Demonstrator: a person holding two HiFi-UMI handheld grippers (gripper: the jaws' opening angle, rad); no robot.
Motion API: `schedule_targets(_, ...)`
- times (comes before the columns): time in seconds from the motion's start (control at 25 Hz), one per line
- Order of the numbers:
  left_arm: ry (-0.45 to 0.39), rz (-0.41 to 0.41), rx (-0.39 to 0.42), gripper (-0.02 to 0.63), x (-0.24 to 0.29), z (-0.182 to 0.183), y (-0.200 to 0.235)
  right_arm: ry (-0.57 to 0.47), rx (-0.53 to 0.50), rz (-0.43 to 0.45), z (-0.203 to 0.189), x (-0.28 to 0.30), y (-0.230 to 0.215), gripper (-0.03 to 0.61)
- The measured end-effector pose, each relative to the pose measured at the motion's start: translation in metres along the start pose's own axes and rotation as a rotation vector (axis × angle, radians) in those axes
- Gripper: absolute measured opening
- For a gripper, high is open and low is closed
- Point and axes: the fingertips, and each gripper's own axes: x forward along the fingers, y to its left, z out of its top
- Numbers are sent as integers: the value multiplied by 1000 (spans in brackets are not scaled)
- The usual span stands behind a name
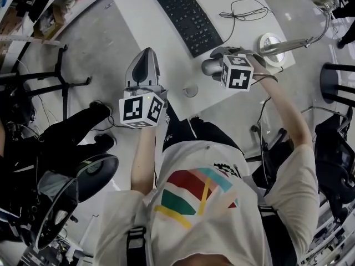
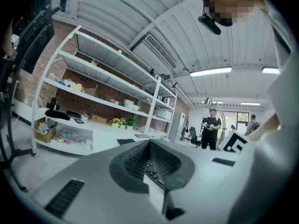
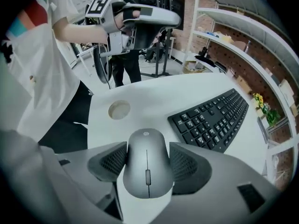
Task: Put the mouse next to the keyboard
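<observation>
The right gripper point(image 3: 147, 149) has its jaws clamped on the grey mouse point(image 3: 147, 174), one pad against each flank, low over the white desk point(image 3: 154, 94). Ahead of the jaws to their right lies the black keyboard point(image 3: 212, 119), near the mouse but apart. Ahead to their left sits a round grommet point(image 3: 119, 109). Farther off that way, the left gripper point(image 1: 147, 52) is beside the desk, its jaws together and empty.

There are two grippers, the left gripper point(image 1: 146, 57) and the right gripper point(image 3: 147, 158). One mouse point(image 3: 146, 171) sits between the right jaws, with one keyboard point(image 3: 214, 119) just beyond.
</observation>
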Motion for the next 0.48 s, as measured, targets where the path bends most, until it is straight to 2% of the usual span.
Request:
schedule_targets(0.12, 4, -4, 4, 32, 0, -4, -5, 38, -57, 12, -7, 7, 3, 295)
schedule_targets(0.32, 3, -4, 3, 32, -1, -7, -9, 96, -187, -21, -15, 16, 2, 295)
schedule_targets(0.48, -9, -9, 6, 32, 0, -5, -12, 64, -182, -48, -15, 16, 2, 296)
